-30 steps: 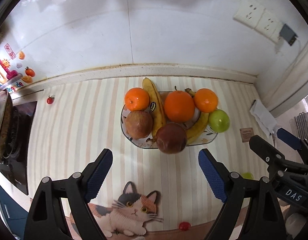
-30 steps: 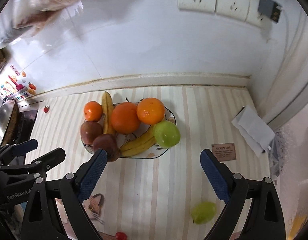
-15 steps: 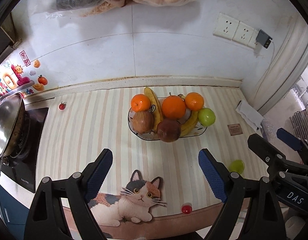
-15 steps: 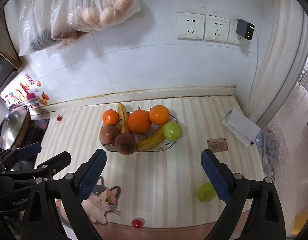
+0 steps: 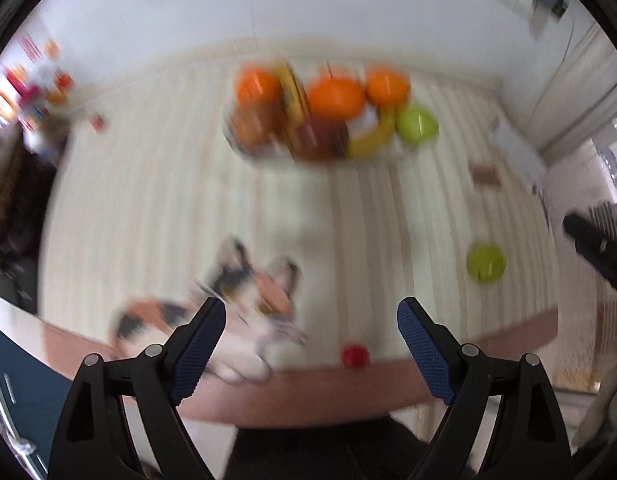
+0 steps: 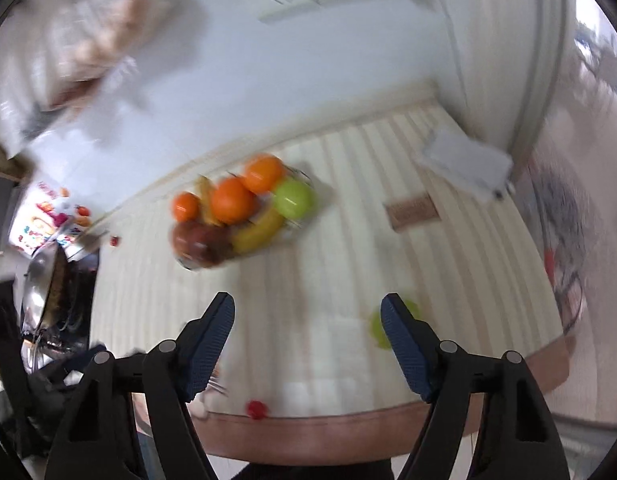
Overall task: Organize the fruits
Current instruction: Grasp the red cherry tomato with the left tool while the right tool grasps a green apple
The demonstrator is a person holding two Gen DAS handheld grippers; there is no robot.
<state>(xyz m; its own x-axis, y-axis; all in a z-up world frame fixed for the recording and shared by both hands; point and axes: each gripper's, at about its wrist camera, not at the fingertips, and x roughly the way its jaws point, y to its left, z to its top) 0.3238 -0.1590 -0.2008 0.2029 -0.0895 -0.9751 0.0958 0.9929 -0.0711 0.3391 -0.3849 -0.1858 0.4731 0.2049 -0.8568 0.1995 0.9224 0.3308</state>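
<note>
Both views are smeared by motion blur; the left hand-held gripper hangs over the near edge of the striped counter with its blue pads spread wide and nothing between them; the fruit plate sits well beyond it toward the wall, holding oranges, bananas, dark reddish fruits and a green apple at its right rim; a loose green fruit lies on the counter off to the right of the left pads, near the counter's front edge; a small red fruit lies between the pads at the very front edge.

The right hand-held gripper has just been closing, yet its pads stand apart and grip nothing; the loose green fruit lies just behind its right pad, partly hidden by it; the fruit plate is farther off, up and left.

Only the left view shows the cat picture on the counter mat; only the right view shows the hanging plastic bags, the pan on the stove and the white paper by the corner.
</note>
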